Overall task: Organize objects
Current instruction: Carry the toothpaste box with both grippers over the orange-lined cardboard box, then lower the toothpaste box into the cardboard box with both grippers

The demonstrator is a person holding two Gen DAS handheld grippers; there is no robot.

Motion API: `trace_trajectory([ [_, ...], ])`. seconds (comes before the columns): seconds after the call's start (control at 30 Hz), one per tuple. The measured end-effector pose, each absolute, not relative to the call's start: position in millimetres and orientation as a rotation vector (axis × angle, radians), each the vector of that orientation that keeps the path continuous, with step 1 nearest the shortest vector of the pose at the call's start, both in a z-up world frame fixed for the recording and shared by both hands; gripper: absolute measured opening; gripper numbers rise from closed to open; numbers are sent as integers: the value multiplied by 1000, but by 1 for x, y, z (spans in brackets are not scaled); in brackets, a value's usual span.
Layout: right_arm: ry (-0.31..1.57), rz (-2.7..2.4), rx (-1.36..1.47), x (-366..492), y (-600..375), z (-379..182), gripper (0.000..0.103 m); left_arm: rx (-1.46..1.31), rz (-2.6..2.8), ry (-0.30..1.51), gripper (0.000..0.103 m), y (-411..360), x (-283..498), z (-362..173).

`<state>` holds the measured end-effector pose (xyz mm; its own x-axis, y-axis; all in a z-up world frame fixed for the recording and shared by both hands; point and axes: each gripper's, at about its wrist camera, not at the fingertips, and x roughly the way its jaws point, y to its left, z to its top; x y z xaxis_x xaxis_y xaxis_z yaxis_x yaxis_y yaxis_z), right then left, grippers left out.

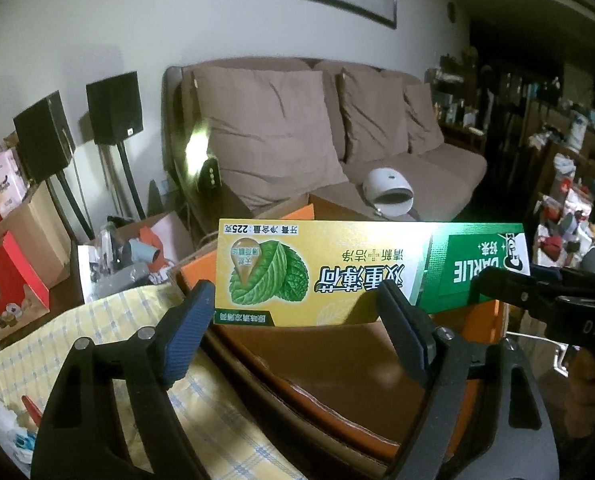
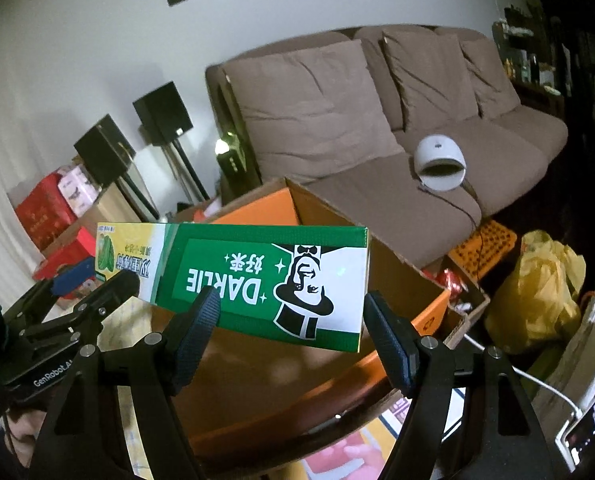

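Note:
A long green and yellow Darlie toothpaste box [image 1: 361,268] hangs upside down over an open orange cardboard box [image 1: 337,364]. My left gripper [image 1: 301,308] spans its yellow end, fingers wide apart beside it. My right gripper [image 2: 291,320] spans its green end [image 2: 265,280], fingers also wide apart. In the left wrist view the right gripper [image 1: 537,292] shows at the box's green end; in the right wrist view the left gripper [image 2: 93,288] shows at its yellow end. What holds the toothpaste box up cannot be made out.
A brown sofa [image 1: 337,140] with a white device [image 1: 389,192] stands behind. Two black speakers [image 1: 113,108] and red gift boxes [image 1: 5,280] are at the left. A yellow checked cloth [image 1: 109,340] lies beside the orange box. A yellow bag [image 2: 541,292] and a phone [image 2: 585,432] are at the right.

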<state>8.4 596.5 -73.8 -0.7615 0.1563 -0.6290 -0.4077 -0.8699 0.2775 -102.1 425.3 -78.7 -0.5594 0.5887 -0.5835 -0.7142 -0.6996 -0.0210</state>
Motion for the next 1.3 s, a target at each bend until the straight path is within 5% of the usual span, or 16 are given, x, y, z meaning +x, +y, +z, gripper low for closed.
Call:
trace_trajectory([
  [1.3, 528, 2512, -1037, -8, 596, -106, 72, -824, 2223, 341, 79, 447, -119, -105],
])
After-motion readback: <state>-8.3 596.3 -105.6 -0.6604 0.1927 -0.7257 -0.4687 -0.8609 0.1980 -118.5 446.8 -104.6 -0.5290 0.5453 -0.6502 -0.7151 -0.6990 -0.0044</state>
